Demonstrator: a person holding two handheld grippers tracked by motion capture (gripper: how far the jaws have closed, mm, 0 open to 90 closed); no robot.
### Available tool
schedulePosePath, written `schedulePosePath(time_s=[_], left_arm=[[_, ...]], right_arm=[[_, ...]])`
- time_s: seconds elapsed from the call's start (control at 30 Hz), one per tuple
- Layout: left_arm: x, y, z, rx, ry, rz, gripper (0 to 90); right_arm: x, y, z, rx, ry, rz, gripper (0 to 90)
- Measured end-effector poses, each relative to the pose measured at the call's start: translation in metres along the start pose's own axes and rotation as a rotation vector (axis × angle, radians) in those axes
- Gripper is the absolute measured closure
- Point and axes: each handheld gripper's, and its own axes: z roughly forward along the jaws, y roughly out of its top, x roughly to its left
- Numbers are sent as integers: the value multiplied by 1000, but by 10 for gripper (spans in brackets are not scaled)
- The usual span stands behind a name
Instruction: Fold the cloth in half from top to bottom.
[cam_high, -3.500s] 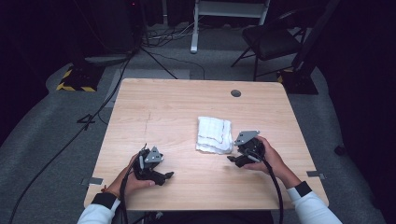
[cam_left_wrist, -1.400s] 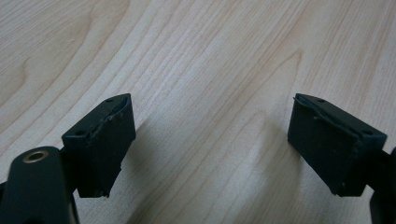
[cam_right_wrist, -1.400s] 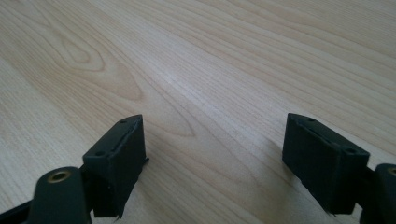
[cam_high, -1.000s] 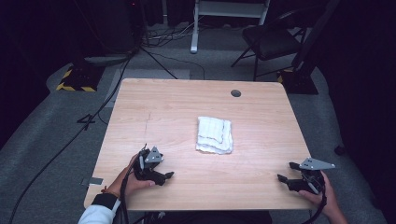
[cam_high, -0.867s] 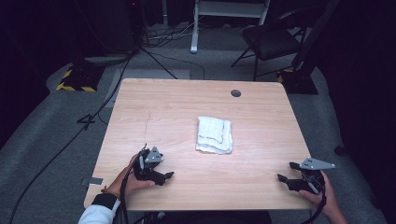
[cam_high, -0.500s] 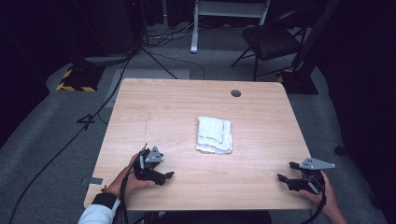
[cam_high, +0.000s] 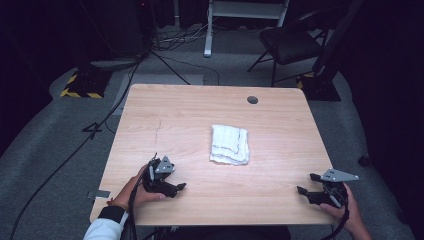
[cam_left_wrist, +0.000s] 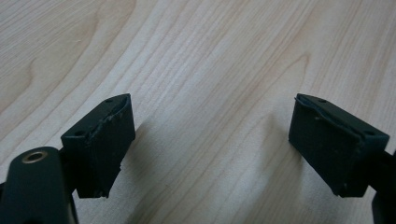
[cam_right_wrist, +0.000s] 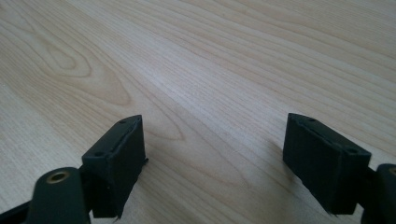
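One folded white towel lies flat near the middle of the bench, a bit right of centre, edges squared up and layers stacked; looks like the folding is done, nothing visibly left but maybe to leave it be; left tongs rest on the near left part of the bench, held in the left hand, well apart from the towel; right tongs sit at the near right corner by the edge, held in the right hand, also well apart from the towel; both tongs empty and spread wide, the left gripper view shows its two black pads with bare wood between, same in the right gripper view, pads apart over bare wood; count: one towel, two tongs, one bench, one small round hole near the far edge; behind the bench on the floor one dark chair, cables, one white frame stand; judgement: task about finished, hands parked at rest.
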Motion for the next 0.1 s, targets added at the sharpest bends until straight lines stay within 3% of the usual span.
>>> schedulePosePath(time_s=[0.1], left_arm=[[0,0,0,-1,8,-7,148]], right_arm=[[0,0,0,-1,-1,1,214]])
